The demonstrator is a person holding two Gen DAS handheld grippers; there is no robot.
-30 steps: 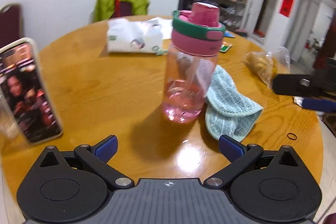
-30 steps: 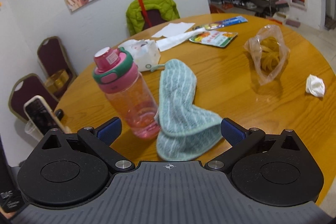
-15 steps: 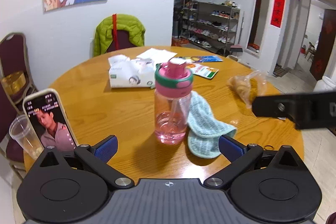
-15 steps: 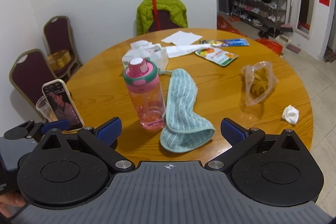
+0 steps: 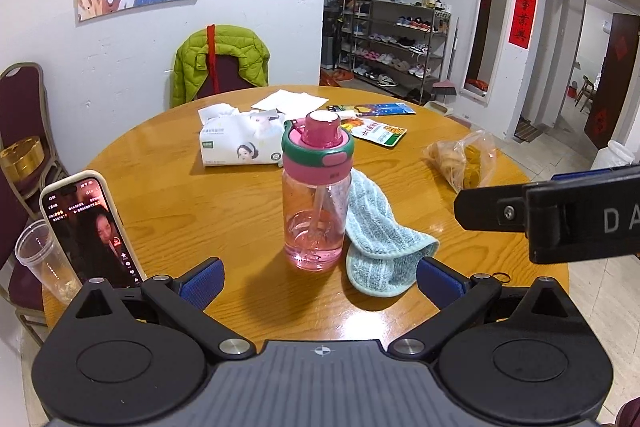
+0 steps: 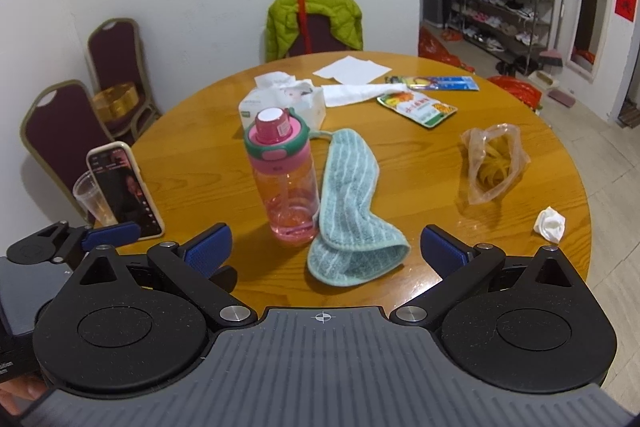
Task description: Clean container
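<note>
A clear pink bottle with a pink and green lid stands upright on the round wooden table. A folded light-blue cloth lies against its right side. In the right wrist view the bottle and the cloth stand the same way. My left gripper is open and empty, near the table's front edge, short of the bottle. My right gripper is open and empty, just before the cloth. The right gripper's body shows at the right of the left wrist view.
A phone leans on a plastic cup at the left edge. A tissue pack, papers, snack packets, a plastic bag of rubber bands and a crumpled tissue lie around. Chairs stand behind.
Both grippers have pulled back and up from the bottle and cloth, so more of the table and room shows. The bottle and cloth have not moved.
</note>
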